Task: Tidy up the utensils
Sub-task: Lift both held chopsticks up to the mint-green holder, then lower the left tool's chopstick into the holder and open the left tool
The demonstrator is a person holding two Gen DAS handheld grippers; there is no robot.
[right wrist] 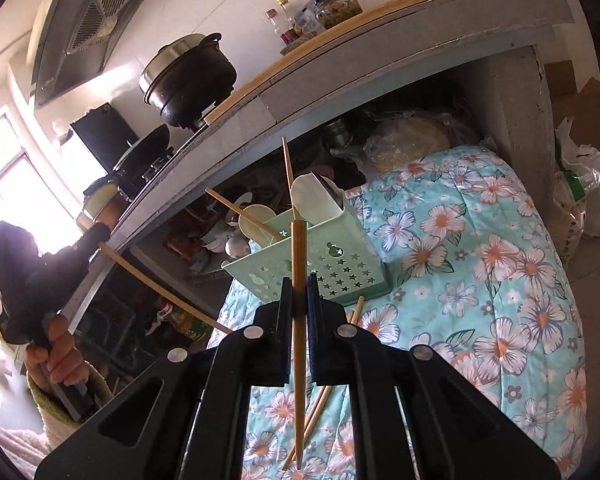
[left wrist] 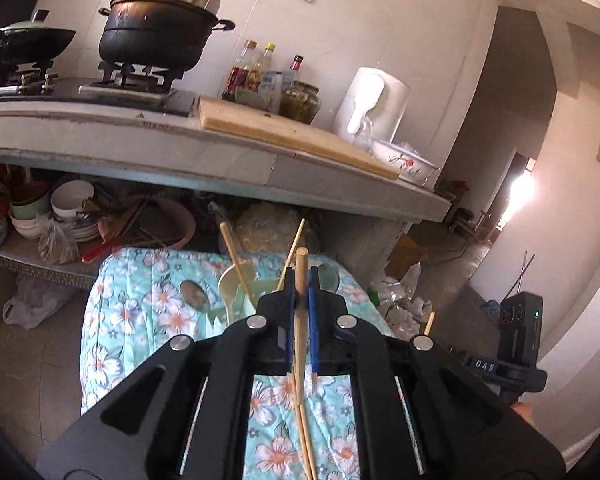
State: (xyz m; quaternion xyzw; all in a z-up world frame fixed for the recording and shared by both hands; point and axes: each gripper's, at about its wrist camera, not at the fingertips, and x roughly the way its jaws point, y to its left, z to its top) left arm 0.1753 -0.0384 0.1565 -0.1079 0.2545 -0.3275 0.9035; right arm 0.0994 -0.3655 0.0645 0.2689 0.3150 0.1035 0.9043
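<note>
1. Left claw is clamping one chopstick, lower centre.
2. Right claw is pinching another chopstick.
3. Transfer step: next, both need tipping into the green holder, centre frame, on the floral surface.

Green utensil basket with upright chopsticks near the surface's far edge, counter overhanging it, right side bare.
</note>
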